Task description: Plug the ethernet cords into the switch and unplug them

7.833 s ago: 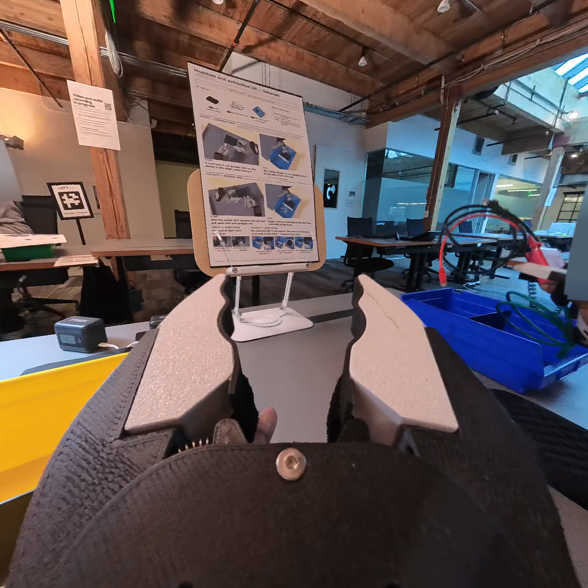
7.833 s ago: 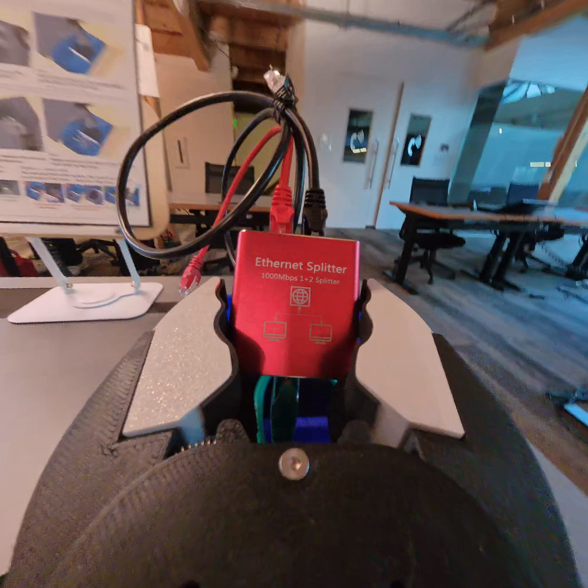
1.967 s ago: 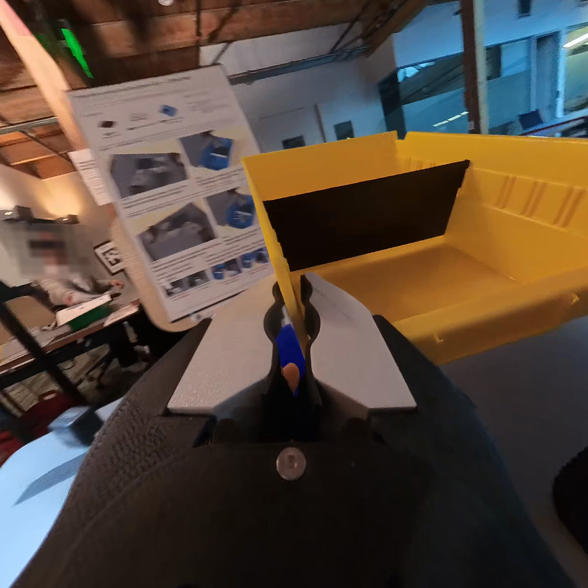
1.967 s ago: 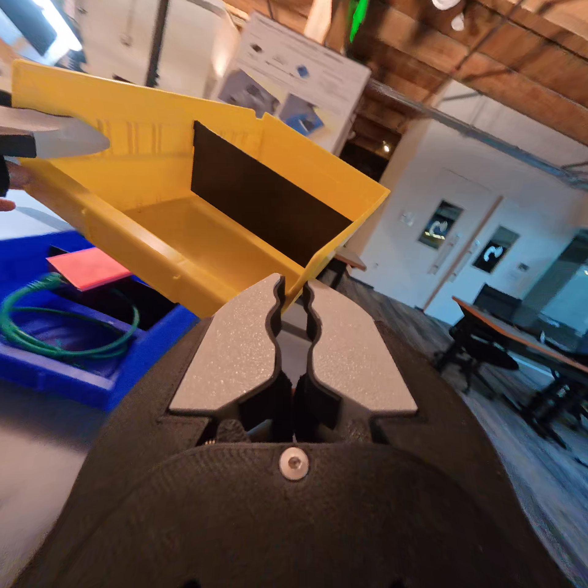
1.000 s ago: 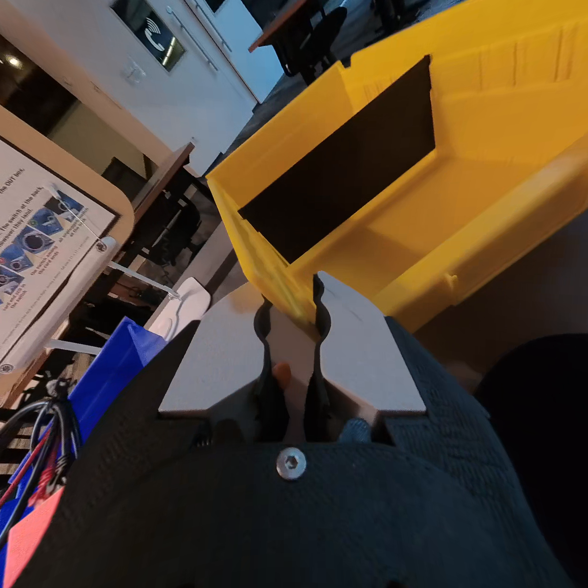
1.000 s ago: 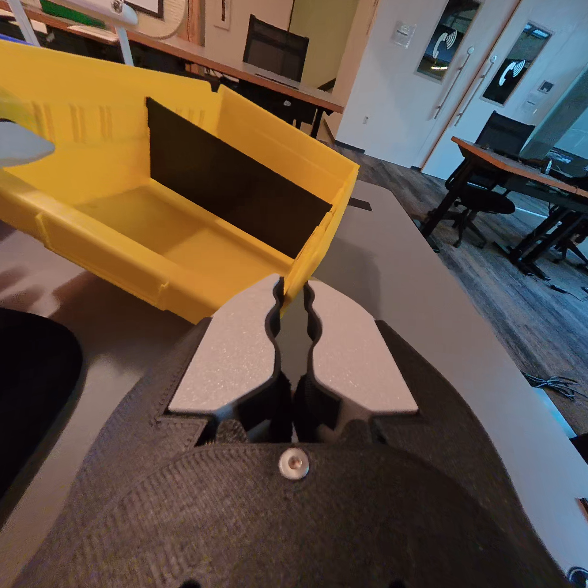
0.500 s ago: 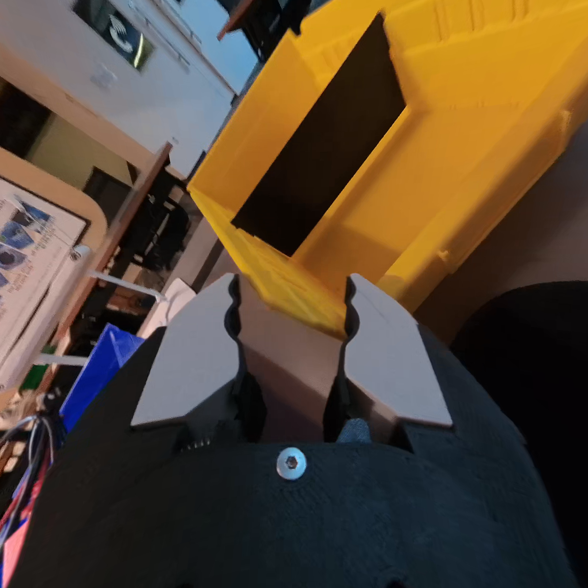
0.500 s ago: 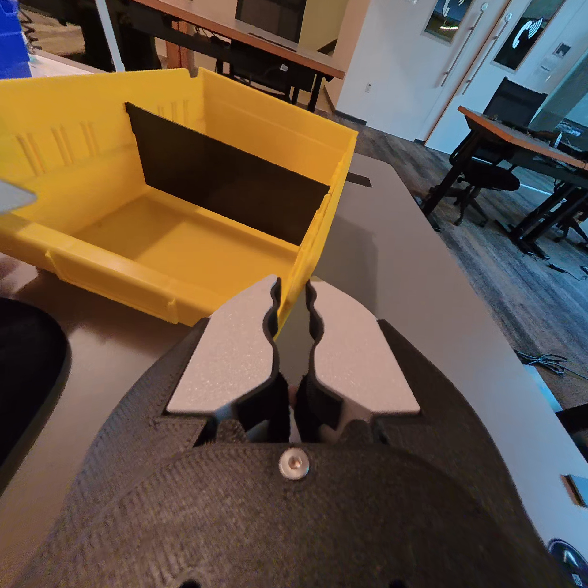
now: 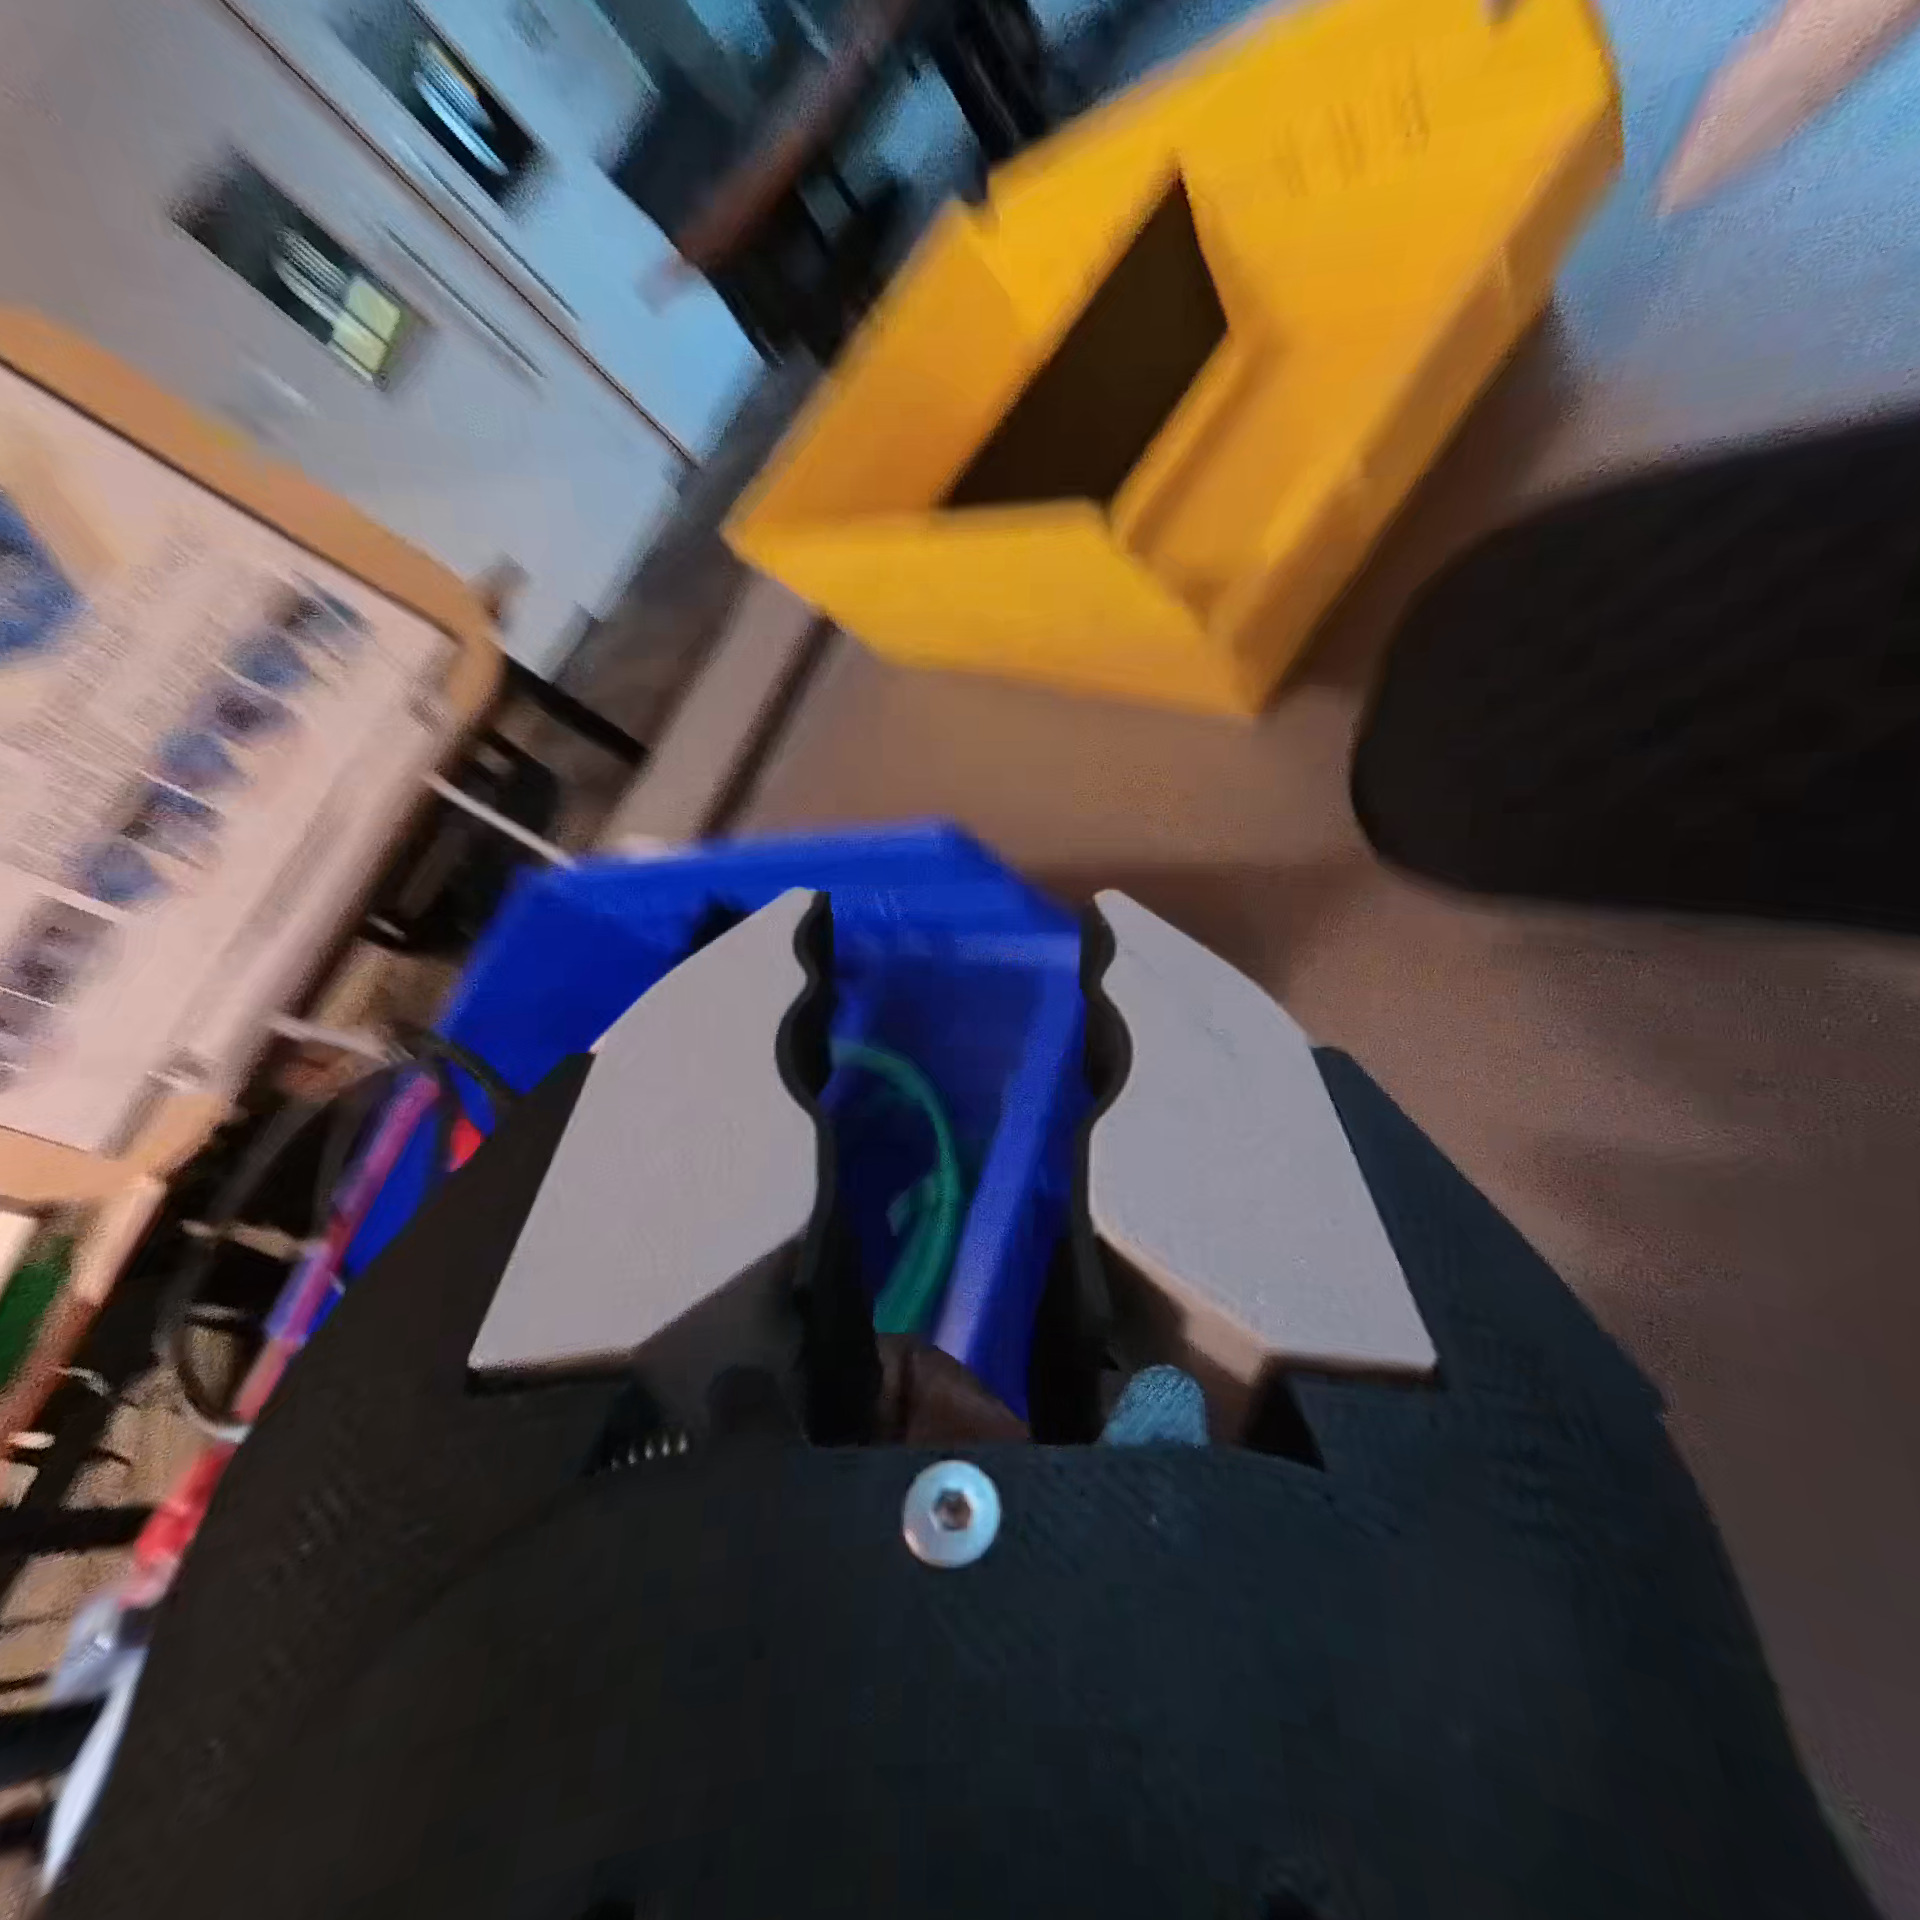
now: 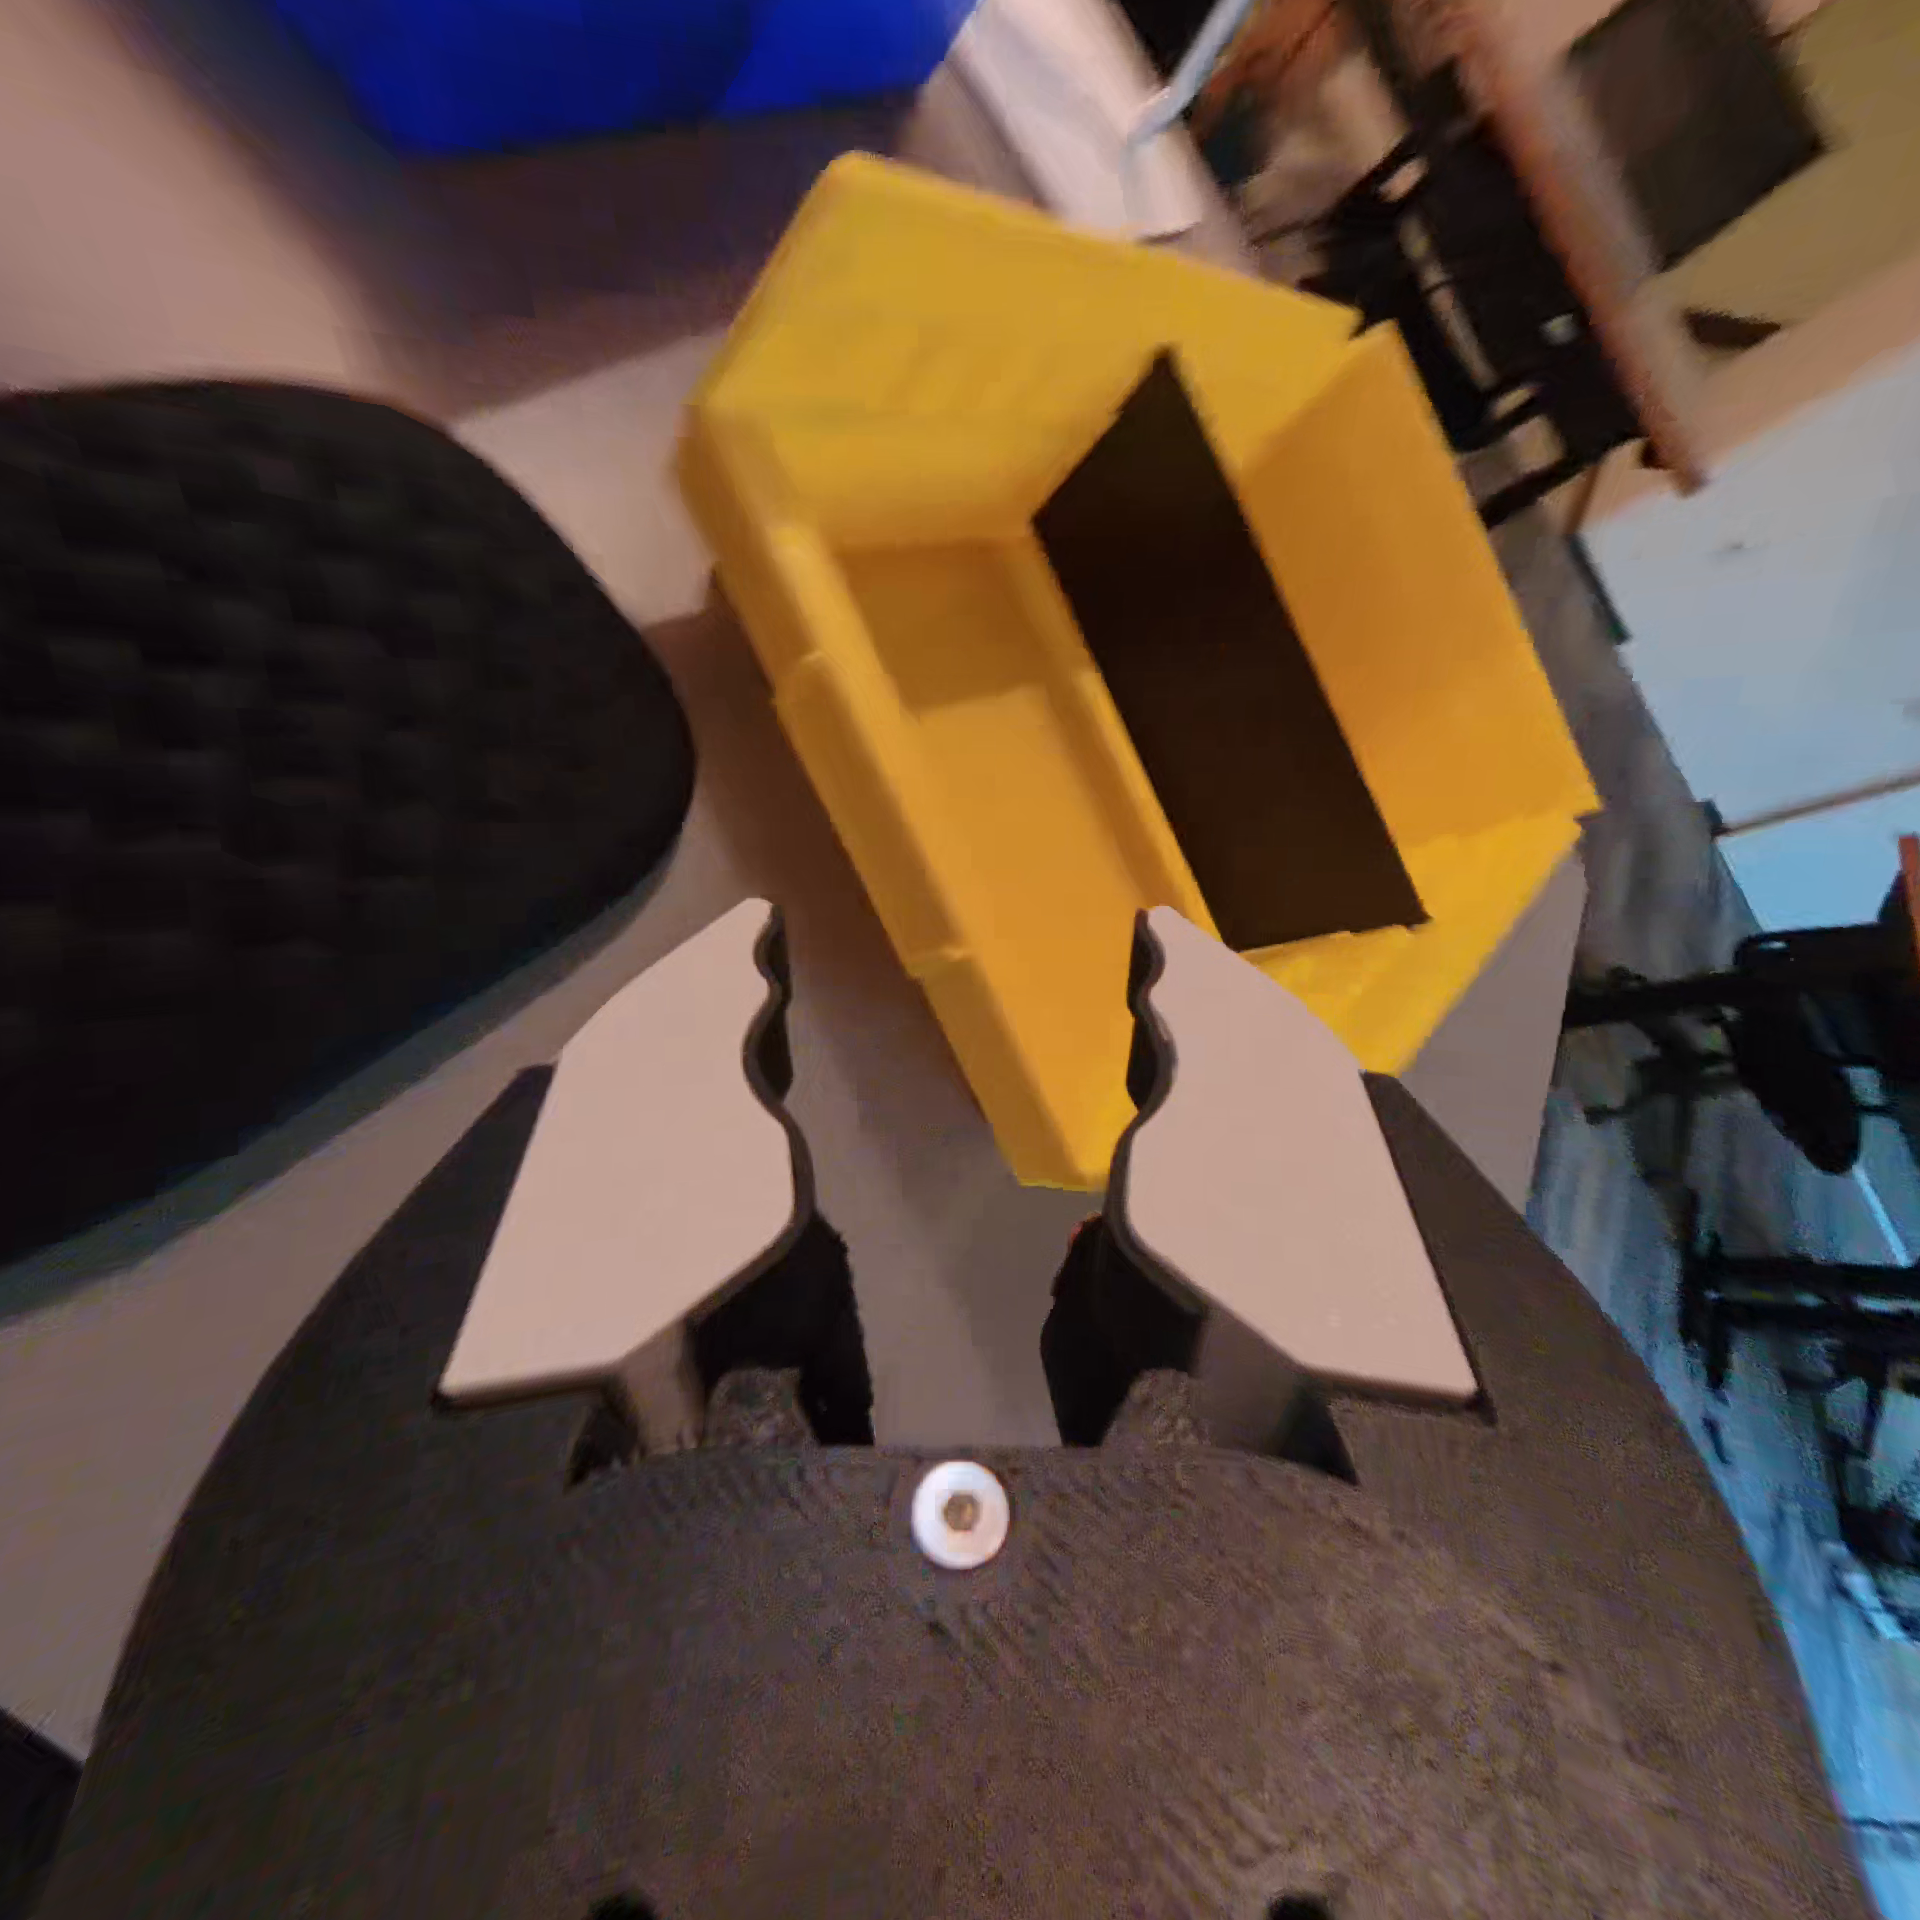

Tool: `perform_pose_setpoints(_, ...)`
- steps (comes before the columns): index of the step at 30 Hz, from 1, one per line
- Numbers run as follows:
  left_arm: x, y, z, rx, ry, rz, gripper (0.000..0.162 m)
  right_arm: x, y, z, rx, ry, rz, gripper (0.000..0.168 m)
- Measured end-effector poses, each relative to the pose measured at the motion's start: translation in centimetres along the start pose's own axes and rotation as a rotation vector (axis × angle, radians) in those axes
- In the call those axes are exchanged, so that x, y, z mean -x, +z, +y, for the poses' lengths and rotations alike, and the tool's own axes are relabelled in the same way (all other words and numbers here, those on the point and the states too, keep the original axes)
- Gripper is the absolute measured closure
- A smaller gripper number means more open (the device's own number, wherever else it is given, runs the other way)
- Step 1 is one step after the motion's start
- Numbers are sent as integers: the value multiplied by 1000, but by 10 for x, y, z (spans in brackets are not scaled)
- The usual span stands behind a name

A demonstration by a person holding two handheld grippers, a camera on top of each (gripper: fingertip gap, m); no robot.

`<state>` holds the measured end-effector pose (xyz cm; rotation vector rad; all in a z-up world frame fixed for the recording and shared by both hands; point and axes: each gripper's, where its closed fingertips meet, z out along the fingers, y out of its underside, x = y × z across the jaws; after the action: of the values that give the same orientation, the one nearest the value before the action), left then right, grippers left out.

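My left gripper (image 9: 951, 940) is open and empty, above the blue bin (image 9: 935, 956), which holds a green ethernet cord (image 9: 935, 1184). Red and black cords (image 9: 343, 1205) show blurred at the bin's left side; the switch itself is not clear. My right gripper (image 10: 956, 966) is open and empty, just in front of the yellow bin (image 10: 935, 416), which stands on the grey table (image 10: 187, 1351) with a black divider (image 10: 1216, 665) inside. The yellow bin also shows in the left wrist view (image 9: 1039, 603), farther off.
A black mat (image 10: 270, 769) lies on the table left of the yellow bin; it also shows in the left wrist view (image 9: 1662, 675). An instruction board on a stand (image 9: 187, 748) is left of the blue bin. The table's edge and office chairs (image 10: 1766, 1091) are to the right. The grippers' ends are close to 25 centimetres from one another.
Both grippers have let go of the yellow bin's walls and opened. The bin now rests on the table. My left gripper has swung away to the blue bin; both views are blurred with motion.
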<state>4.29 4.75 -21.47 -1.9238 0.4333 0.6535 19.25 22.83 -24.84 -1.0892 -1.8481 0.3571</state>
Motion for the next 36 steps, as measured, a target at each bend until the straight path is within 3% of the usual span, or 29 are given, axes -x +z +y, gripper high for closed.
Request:
perform_pose_setpoints(3,-19,-4,60,220,-11,235,116,9,22,-7,58,-135,-61,114)
perform_pose_setpoints(8,-7,-2,107,361,58,213,117,19,55,-6,199,-241,-189,116)
perform_pose_setpoints(15,-1,-9,123,390,83,233,120,21,76,13,403,-380,-198,137)
perform_pose_setpoints(36,53,-147,231,654,-11,73,117,2,45,52,374,-389,-76,135)
